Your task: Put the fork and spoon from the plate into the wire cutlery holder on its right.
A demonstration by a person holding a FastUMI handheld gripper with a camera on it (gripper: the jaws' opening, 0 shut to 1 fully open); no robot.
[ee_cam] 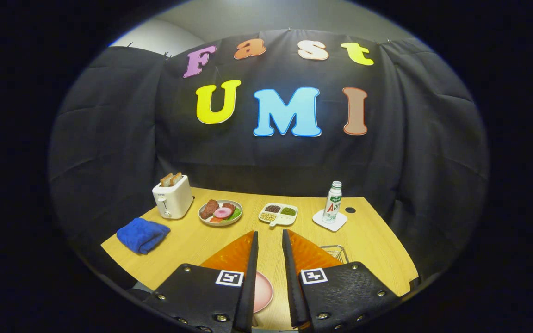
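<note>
- My jaws (pixel 270 240) hang above the near part of a light wooden bench (pixel 192 240). The two fingers stand apart with a narrow strip of bare bench showing between them, and they hold nothing.
- A pink plate (pixel 263 291) lies under the fingers, close to their base. I see only a curved slice of it in the gap between them; the left finger covers the rest.
- I cannot see the fork or the spoon. They may lie on the covered part of the plate, but I cannot tell.
- The wire cutlery holder (pixel 336 252) sits just to the right of the right finger. Only its top rim pokes out past the finger, so I cannot tell whether anything is inside it.
- My judgement: the task looks to be at its start. Nothing is gripped, and both pieces of cutlery seem left to move.
- Beyond the fingertips, well apart from them, sit things the task does not need: a white toaster (pixel 172 199) with toast in it, a round dish of toy food (pixel 220 212), a divided tray of beans (pixel 278 214), and a bottle (pixel 332 202) standing on a white coaster (pixel 329 221).
- A folded blue cloth (pixel 142 235) lies well to the left of the left finger.
- What is left, as I judge it: lower over the plate, pick up one utensil, carry it right to the holder, then repeat for the other.
</note>
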